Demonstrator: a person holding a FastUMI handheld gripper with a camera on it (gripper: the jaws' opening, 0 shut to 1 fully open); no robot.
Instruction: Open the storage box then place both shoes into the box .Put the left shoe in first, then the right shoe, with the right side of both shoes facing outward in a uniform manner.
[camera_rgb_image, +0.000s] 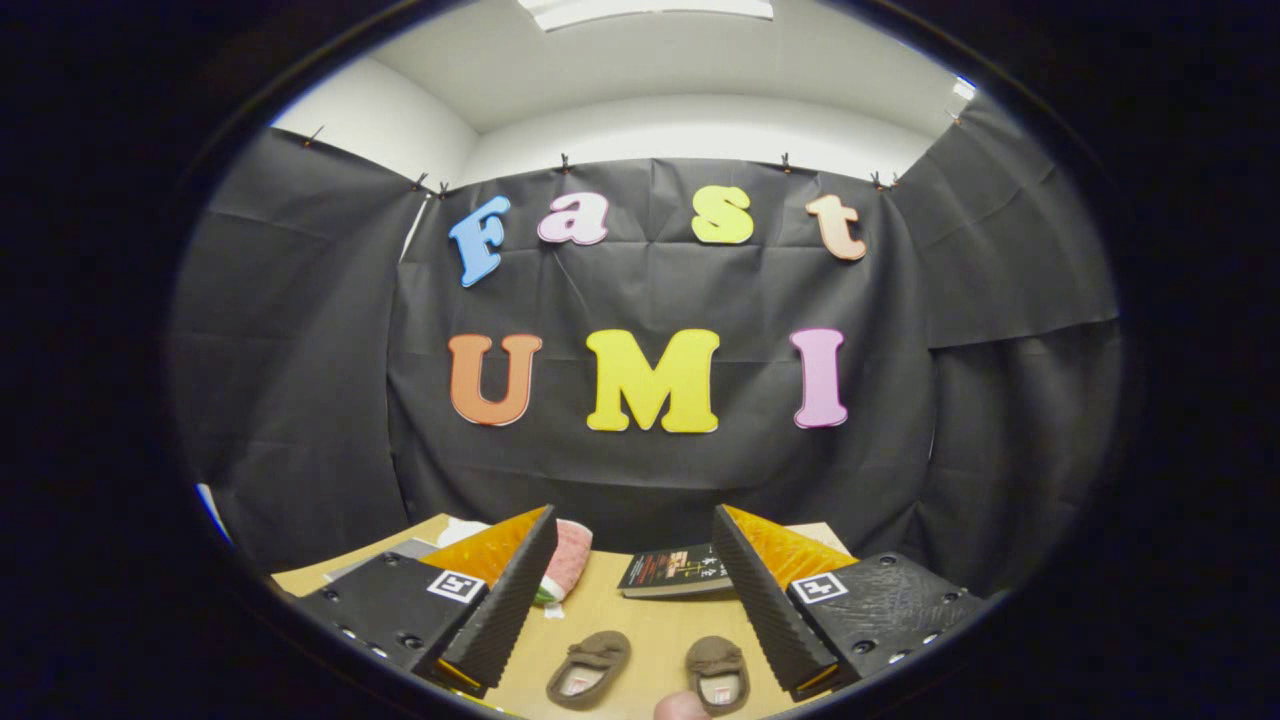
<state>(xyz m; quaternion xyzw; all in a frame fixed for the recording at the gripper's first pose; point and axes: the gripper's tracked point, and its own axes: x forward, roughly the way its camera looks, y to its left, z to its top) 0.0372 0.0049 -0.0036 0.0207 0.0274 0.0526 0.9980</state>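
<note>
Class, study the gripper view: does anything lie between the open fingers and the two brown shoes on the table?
Nothing visible does. The gripper is open, and both brown shoes, one and the other, lie on bare table between its fingers. The book and a pink object lie beyond them.

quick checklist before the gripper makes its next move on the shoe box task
1. Gripper open and empty: ok, fingers spread wide with nothing between them.
2. Both shoes located: ok, one brown shoe and a second brown shoe lie on the wooden table between the fingers.
3. Which shoe is the left one: cannot tell from this angle.
4. Storage box found and open: cannot tell.
5. Path to the shoes free: not ok, a fingertip of a person sits right beside the second shoe.
6. Clutter beyond the shoes: ok, book and pink cloth lie well behind them.
</note>
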